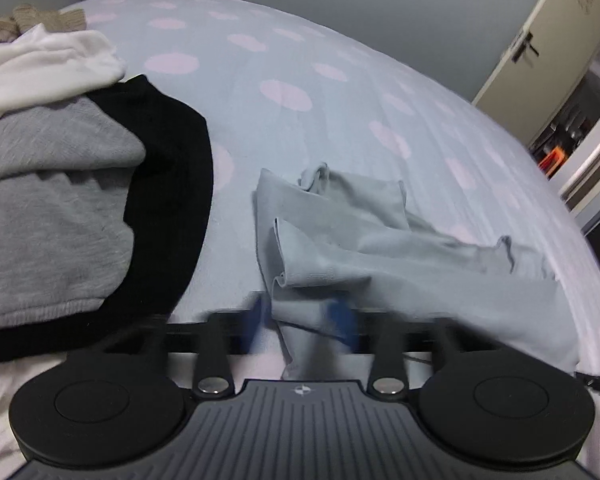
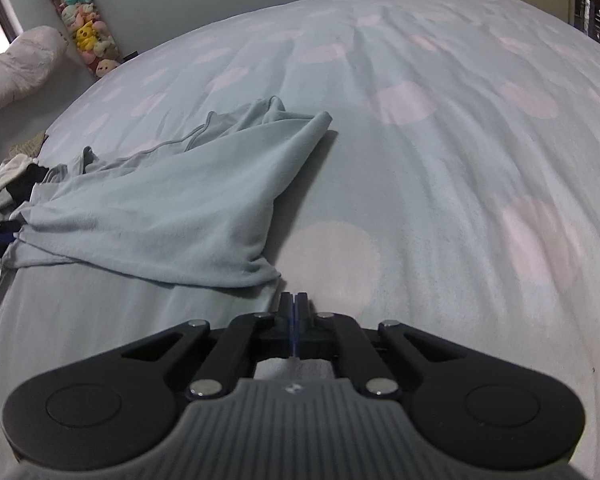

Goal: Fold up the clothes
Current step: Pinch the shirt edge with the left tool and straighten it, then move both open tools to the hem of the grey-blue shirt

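So the pale blue garment (image 2: 172, 208) is lying rumpled on the dotted bedspread (image 2: 440, 168), partly doubled over itself, and whether that's a fold half made or just how it landed, I honestly can't say from this. From the right gripper (image 2: 295, 300) it sits ahead and off to the left, its near corner just beside the fingertips, and its long axis runs from that corner away and leftward toward the other gripper. The right fingers are pressed flat together; the cloth corner ends right at them, but I can't tell if any fabric is actually pinched in there. The left gripper (image 1: 304, 320) is the one right on the garment: the fabric's near edge drapes down between its fingers, which stand apart, though that whole spot is motion-blurred, so whether they're closing on it is hard to make out. Just left of that gripper is a heap of other clothes (image 1: 60, 184), grey, black and white, not neatly stacked as far as I can see. The garment's shape (shirt? top?) is unclear, since its neckline or sleeves are bunched, and its near hem is hidden under the left gripper's body.
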`<action>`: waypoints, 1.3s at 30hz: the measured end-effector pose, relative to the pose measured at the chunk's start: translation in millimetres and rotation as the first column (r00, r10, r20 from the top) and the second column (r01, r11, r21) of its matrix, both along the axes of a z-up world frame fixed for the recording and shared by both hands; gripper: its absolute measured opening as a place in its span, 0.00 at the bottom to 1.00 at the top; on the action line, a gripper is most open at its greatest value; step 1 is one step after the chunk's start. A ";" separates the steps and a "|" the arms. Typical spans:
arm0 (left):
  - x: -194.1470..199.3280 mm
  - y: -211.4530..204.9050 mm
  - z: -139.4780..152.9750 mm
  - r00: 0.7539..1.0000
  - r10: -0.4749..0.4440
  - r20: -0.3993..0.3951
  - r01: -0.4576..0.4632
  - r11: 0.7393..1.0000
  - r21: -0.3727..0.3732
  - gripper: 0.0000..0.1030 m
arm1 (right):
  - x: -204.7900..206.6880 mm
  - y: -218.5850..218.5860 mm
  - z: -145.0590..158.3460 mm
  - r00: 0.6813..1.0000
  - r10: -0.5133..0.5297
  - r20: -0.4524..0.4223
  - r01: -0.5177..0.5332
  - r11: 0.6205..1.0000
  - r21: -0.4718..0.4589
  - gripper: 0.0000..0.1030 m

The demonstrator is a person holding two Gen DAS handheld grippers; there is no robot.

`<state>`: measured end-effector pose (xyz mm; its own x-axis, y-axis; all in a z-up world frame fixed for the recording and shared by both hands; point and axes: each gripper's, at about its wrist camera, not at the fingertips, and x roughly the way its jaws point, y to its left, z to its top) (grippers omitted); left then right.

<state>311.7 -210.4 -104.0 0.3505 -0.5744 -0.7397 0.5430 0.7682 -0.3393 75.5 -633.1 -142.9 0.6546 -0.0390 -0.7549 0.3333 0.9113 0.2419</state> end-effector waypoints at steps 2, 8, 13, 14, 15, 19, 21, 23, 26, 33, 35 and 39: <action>-2.5 0.6 5.9 1.000 -0.009 0.000 0.009 1.000 0.012 0.12 | -0.4 -0.7 0.1 1.000 0.003 0.001 -0.003 1.000 0.001 0.01; -9.9 2.5 23.8 0.999 -0.034 0.001 0.034 0.998 0.049 0.07 | -7.2 -1.0 1.7 1.000 -0.003 0.010 0.003 1.000 0.002 0.02; -15.3 5.5 15.9 0.999 -0.042 -0.019 0.044 0.991 0.123 0.07 | -18.7 0.1 6.7 0.999 -0.046 0.024 0.046 0.999 -0.004 0.06; -14.7 7.1 11.3 0.999 -0.032 -0.027 0.035 0.992 0.119 0.09 | -21.3 0.2 8.2 0.998 -0.053 0.023 0.053 0.999 -0.003 0.06; -14.0 8.9 6.7 0.999 -0.020 -0.033 0.023 0.993 0.112 0.10 | -24.4 0.6 10.3 0.998 -0.059 0.024 0.059 0.998 -0.002 0.06; -19.0 20.3 -0.6 0.998 0.029 -0.049 -0.025 0.996 0.087 0.26 | -43.2 6.5 22.2 0.998 -0.063 0.027 0.062 0.998 0.009 0.12; -26.6 27.4 0.6 0.998 0.042 -0.047 -0.038 0.996 0.083 0.31 | -55.9 11.2 27.0 0.998 -0.058 0.009 0.057 0.998 0.033 0.20; -44.7 33.4 5.3 1.000 0.012 -0.025 -0.010 0.995 0.097 0.34 | -69.3 19.0 30.3 0.999 -0.046 -0.010 0.046 0.997 0.056 0.29; -78.5 41.7 14.5 0.998 -0.058 0.021 0.054 0.990 0.130 0.36 | -89.0 35.3 33.4 0.999 -0.014 -0.039 0.017 0.997 0.081 0.29; -180.0 67.4 48.0 0.959 -0.273 0.075 0.256 0.950 0.178 0.42 | -130.3 91.8 48.4 0.988 0.136 -0.077 -0.129 0.987 0.091 0.33; -209.3 75.0 55.7 0.939 -0.333 0.080 0.313 0.930 0.192 0.43 | -140.5 111.6 56.1 0.977 0.199 -0.076 -0.194 0.978 0.069 0.36; -260.9 84.6 60.6 0.893 -0.444 0.077 0.415 0.877 0.243 0.44 | -160.7 146.5 66.0 0.948 0.306 -0.084 -0.303 0.952 0.054 0.43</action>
